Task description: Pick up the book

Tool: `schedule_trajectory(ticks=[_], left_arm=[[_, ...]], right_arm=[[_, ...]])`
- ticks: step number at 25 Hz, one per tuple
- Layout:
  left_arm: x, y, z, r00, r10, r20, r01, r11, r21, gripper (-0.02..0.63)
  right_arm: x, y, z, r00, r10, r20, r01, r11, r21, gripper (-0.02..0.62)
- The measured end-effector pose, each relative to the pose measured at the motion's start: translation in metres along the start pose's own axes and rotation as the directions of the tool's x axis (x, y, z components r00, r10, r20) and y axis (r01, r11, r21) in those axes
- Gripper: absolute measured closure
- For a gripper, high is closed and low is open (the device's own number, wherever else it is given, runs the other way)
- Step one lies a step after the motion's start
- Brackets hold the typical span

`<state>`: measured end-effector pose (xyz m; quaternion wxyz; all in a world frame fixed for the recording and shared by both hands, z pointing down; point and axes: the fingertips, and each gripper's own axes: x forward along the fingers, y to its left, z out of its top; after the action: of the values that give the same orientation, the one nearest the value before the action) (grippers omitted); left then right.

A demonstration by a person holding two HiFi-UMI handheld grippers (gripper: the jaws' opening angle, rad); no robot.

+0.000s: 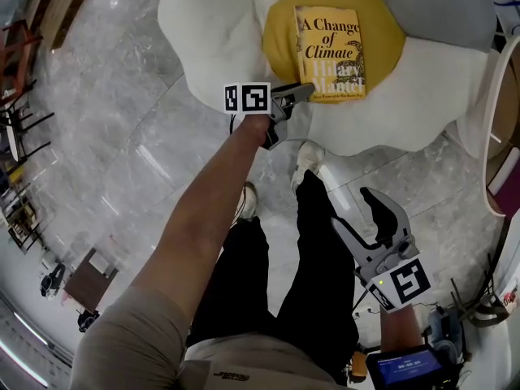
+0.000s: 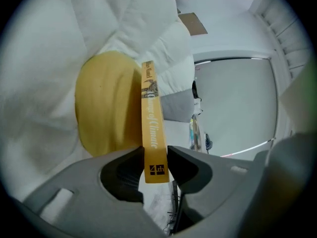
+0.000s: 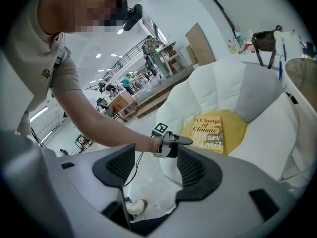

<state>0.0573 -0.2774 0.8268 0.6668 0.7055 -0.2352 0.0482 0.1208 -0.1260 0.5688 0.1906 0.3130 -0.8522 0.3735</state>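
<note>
Lowest in the head view are the person's black trousers (image 1: 313, 275). The right gripper (image 1: 351, 207) hangs beside them at the lower right of the frame. In its own view its fingers (image 3: 195, 170) stand wide apart with nothing between them. A device with a blue screen (image 1: 409, 370) sits at the bottom right corner. Two white shoes (image 1: 307, 157) stand on the pale marble floor (image 1: 122, 136), just short of the seat.

Further up the frame, the bare left arm (image 1: 203, 218) reaches to the left gripper (image 1: 305, 90), which meets the lower left corner of the book (image 1: 331, 53). In the left gripper view the yellow spine runs edge-on between the two grey fingers (image 2: 190, 165). Both press against it, one on each side, so they are clamped on the book.

The book, a yellow paperback titled "A Change of Climate", lies cover up on the yellow round centre (image 1: 280, 35) of a white flower-shaped seat cushion (image 1: 211, 31), in the upper middle of the frame. A grey petal (image 1: 443, 6) of the cushion lies at the upper right, beyond the book.
</note>
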Motion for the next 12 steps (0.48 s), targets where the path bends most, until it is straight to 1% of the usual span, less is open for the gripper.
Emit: schedule_trajectory(ticks=[4, 7, 12], left_arm=[[-0.007, -0.01, 0.004, 1.0, 0.01, 0.022, -0.01, 1.0, -0.017, 0.457], [-0.01, -0.013, 0.005, 0.999, 0.02, 0.037, -0.019, 1.0, -0.025, 0.46], [-0.019, -0.039, 0.007, 0.998, 0.001, 0.068, 0.002, 0.999, -0.04, 0.46]], right_arm=[[-0.001, 0.012, 0.007, 1.0, -0.012, 0.01, 0.012, 1.0, 0.005, 0.322], [-0.005, 0.011, 0.01, 1.0, -0.024, 0.012, 0.024, 1.0, 0.003, 0.324], [-0.016, 0.015, 0.02, 0.999, -0.036, 0.019, 0.036, 0.999, -0.016, 0.341]])
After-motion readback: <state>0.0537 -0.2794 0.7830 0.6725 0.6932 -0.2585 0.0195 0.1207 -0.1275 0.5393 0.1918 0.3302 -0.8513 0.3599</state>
